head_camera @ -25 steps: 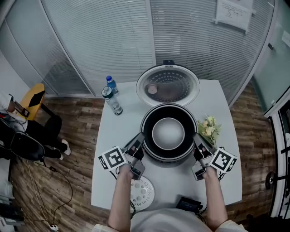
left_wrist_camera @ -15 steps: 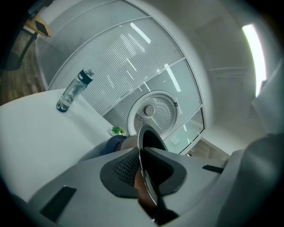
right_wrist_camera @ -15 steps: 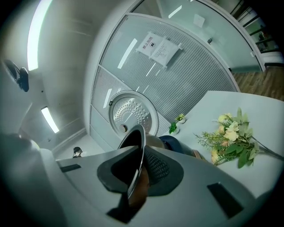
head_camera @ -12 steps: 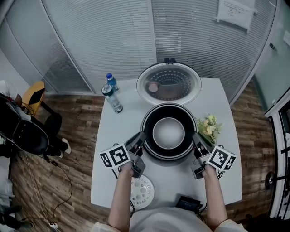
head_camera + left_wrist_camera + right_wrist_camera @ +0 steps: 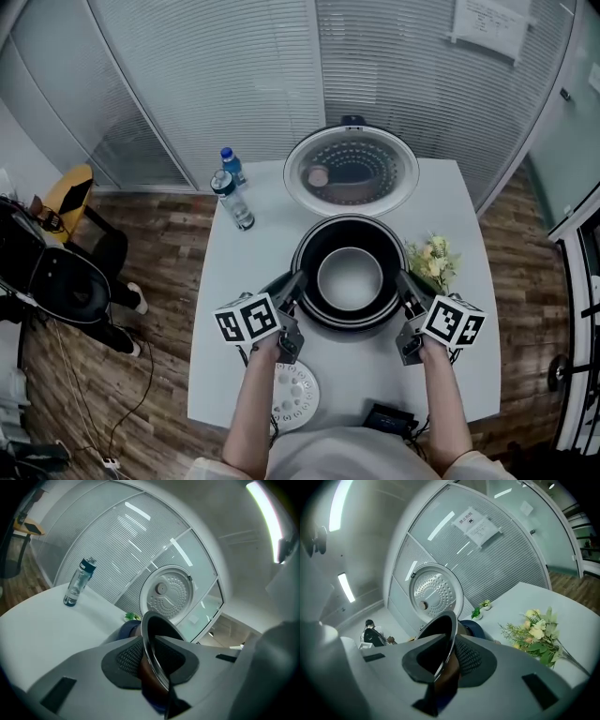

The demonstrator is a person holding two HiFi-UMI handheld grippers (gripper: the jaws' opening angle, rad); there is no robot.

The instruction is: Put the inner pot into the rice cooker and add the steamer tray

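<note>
The silver inner pot (image 5: 350, 277) sits inside the black rice cooker (image 5: 349, 326), whose lid (image 5: 352, 173) stands open behind it. My left gripper (image 5: 295, 283) holds the pot's left rim (image 5: 152, 639). Its jaws have just been opening a little, but the rim still lies between the pads and looks to touch them. My right gripper (image 5: 403, 281) is shut on the right rim (image 5: 447, 639). A white perforated steamer tray (image 5: 298, 401) lies flat near the table's front edge, partly under my left forearm.
Two water bottles (image 5: 232, 204) stand at the table's back left. A bunch of flowers (image 5: 431, 262) lies just right of the cooker. A small black device (image 5: 392, 424) rests at the front edge. A black chair (image 5: 56, 286) stands on the floor to the left.
My left gripper has sunk a little and rolled, so its marker cube now shows further right. The right gripper and the pot have hardly moved.
</note>
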